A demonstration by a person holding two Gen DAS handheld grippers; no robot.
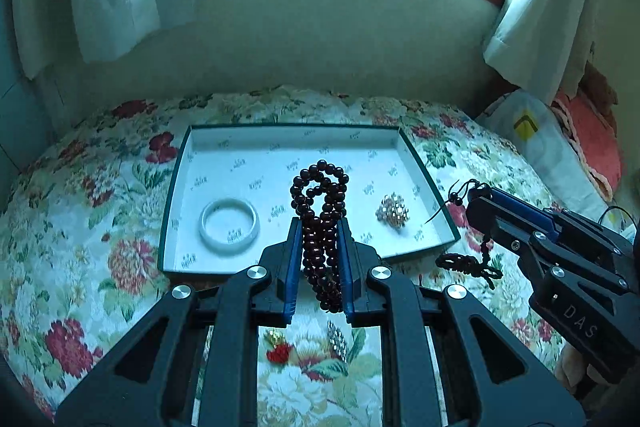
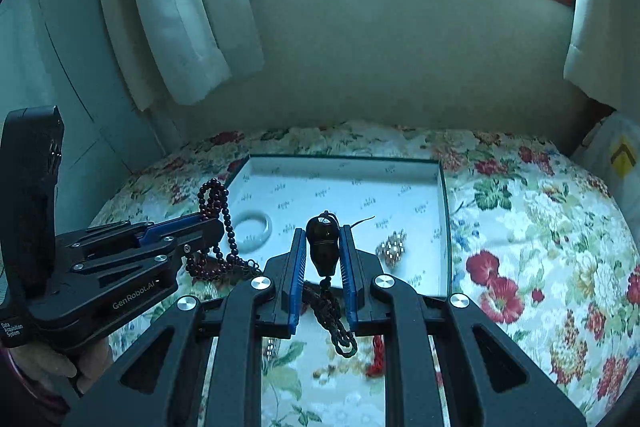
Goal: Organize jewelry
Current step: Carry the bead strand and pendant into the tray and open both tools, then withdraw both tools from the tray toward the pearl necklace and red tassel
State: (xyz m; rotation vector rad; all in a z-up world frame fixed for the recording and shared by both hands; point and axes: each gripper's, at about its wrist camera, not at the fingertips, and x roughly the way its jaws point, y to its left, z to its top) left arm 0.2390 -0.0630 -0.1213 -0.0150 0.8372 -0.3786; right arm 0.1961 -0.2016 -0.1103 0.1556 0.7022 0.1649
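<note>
- Left gripper (image 1: 319, 227): jaws closed on a bundled dark bead strand (image 1: 320, 211), held above the near edge of the tray (image 1: 280, 135).
- Right gripper (image 2: 323, 245): jaws pinched on a dark pendant (image 2: 322, 247); its knotted cord (image 2: 336, 323) dangles below.
- In the tray: pale bangle (image 1: 229, 225) and sparkly brooch (image 1: 393, 214), well apart.
- Risk: hanging loops may snag the tray rim, or drape over the bangle on release.
- The pendant's shape is unclear, possibly carved.

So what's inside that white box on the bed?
The box holds a pale bangle and a sparkly gold piece. The bead string clamped in the left gripper hides part of its floor.
</note>
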